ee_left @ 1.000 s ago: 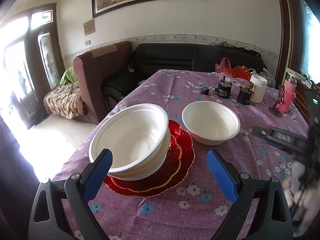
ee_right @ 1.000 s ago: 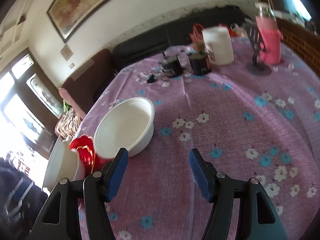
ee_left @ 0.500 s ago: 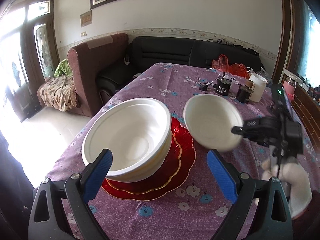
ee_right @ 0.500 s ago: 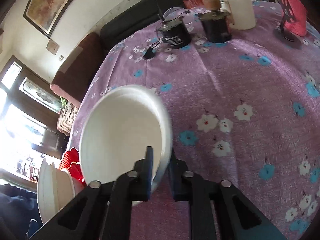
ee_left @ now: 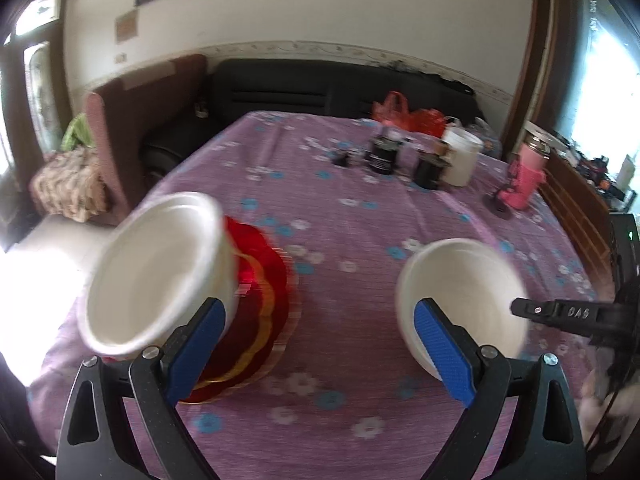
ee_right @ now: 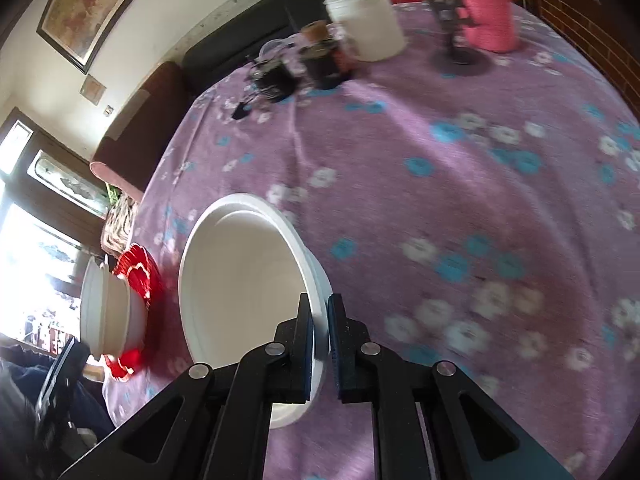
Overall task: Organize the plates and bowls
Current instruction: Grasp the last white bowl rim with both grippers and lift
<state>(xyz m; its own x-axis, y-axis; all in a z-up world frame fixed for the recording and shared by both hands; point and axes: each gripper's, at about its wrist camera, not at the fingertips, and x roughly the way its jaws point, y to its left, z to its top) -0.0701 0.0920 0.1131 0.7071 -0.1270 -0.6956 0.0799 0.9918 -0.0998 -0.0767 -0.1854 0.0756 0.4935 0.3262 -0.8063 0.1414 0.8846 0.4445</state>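
A single white bowl [ee_right: 244, 292] tilts above the purple cloth (its rim pinched), well apart from stacked white bowls [ee_left: 156, 276] resting on scalloped red plates [ee_left: 260, 304].

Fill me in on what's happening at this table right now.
A person is tidying dishes with a hand-held gripper in each hand. The right hand-held gripper is shut on the rim of a single white bowl, one finger inside and one outside, holding it tilted. The left hand-held gripper is open and holds nothing. In front of it sits a stack of white bowls resting on red plates on the purple flowered tablecloth. The single bowl has not yet joined the stack.
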